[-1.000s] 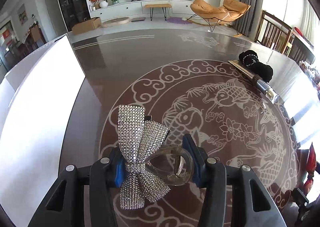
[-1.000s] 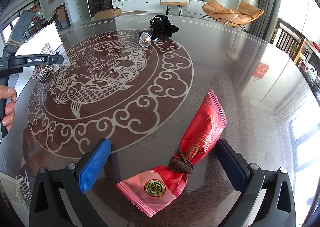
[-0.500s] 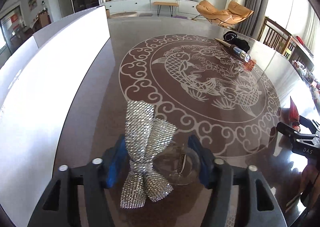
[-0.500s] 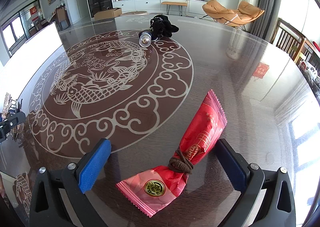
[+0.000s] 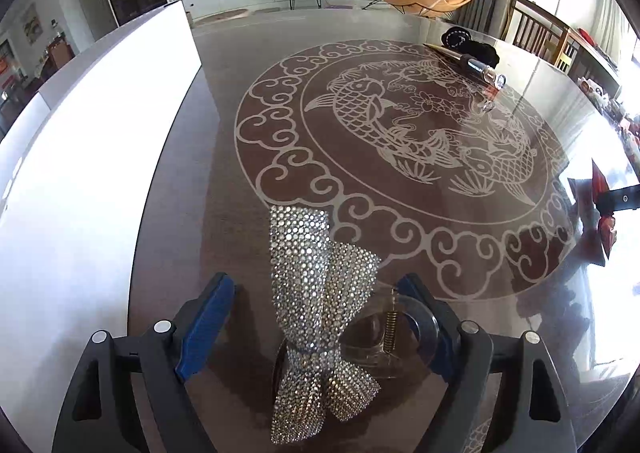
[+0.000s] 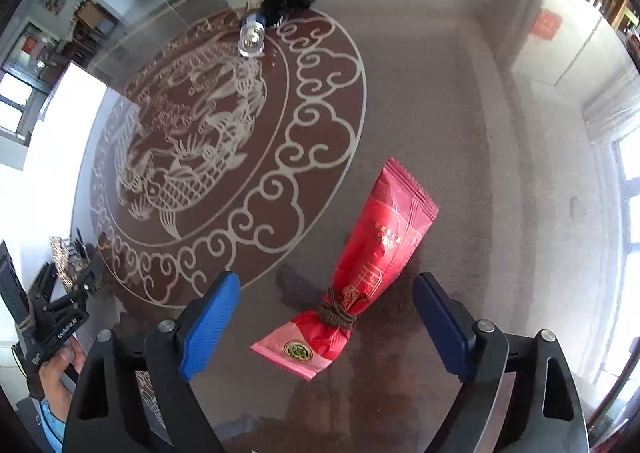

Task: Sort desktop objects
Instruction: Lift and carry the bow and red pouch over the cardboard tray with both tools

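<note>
In the left wrist view, the left gripper (image 5: 320, 329) stands wide at the bottom of the frame; its jaws have just been opening. Between them lies the bow (image 5: 320, 309), a rhinestone hair clip with a clear round part at its right. The left pad is well clear of it; the right pad sits just beside the clear part, and I cannot tell if they touch. The bow rests on the bench (image 5: 224, 157), at the lower rim of the carp pattern. A white board (image 5: 92, 181) fills the left. At upper right lie a black cloth (image 5: 472, 45) and a pen-like tube (image 5: 476, 67).

In the right wrist view, the right gripper (image 6: 328, 327) is also wide, its jaws having just been closing. The red packet (image 6: 372, 265), tied with brown cord, lies between the pads, untouched by either. At lower left, a hand (image 6: 56, 369) holds the left gripper.
</note>
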`<state>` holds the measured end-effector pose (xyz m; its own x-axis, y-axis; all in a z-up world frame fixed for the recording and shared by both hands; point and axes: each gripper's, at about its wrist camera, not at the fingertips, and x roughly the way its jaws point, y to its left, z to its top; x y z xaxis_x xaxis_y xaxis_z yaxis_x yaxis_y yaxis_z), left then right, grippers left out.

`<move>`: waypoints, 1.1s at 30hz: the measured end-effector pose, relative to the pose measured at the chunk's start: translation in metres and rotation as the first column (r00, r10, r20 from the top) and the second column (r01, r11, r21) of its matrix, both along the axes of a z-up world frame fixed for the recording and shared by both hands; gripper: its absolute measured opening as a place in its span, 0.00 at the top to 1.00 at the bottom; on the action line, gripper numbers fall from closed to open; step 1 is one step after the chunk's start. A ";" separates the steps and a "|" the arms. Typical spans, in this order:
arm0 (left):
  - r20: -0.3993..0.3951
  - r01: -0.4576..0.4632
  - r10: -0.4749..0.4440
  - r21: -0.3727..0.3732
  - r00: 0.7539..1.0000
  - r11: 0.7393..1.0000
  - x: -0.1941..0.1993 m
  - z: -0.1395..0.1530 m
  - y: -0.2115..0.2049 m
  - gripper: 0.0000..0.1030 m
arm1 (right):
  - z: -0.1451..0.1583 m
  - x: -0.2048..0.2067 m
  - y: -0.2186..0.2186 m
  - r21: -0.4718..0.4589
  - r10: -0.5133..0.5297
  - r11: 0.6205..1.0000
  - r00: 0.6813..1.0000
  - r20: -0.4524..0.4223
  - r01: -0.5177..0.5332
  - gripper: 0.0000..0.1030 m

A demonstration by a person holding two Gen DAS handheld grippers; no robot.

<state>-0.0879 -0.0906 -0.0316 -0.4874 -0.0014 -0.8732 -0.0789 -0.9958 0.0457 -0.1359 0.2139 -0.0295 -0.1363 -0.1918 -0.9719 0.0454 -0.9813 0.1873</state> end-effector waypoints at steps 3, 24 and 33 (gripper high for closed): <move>-0.022 0.008 -0.008 -0.025 1.000 1.000 0.001 0.004 0.002 0.21 | -0.002 0.003 -0.009 0.026 0.001 1.000 1.000 0.029 -0.002 0.47; -0.209 0.099 -0.063 0.166 0.976 0.981 0.059 0.103 -0.015 0.51 | 0.060 0.056 -0.081 0.040 0.310 0.951 0.941 -0.139 -0.307 0.80; -0.296 -0.061 0.096 0.125 0.950 0.990 0.068 0.179 -0.128 0.51 | 0.136 0.043 -0.192 -0.046 0.413 0.894 0.859 -0.301 -0.446 0.80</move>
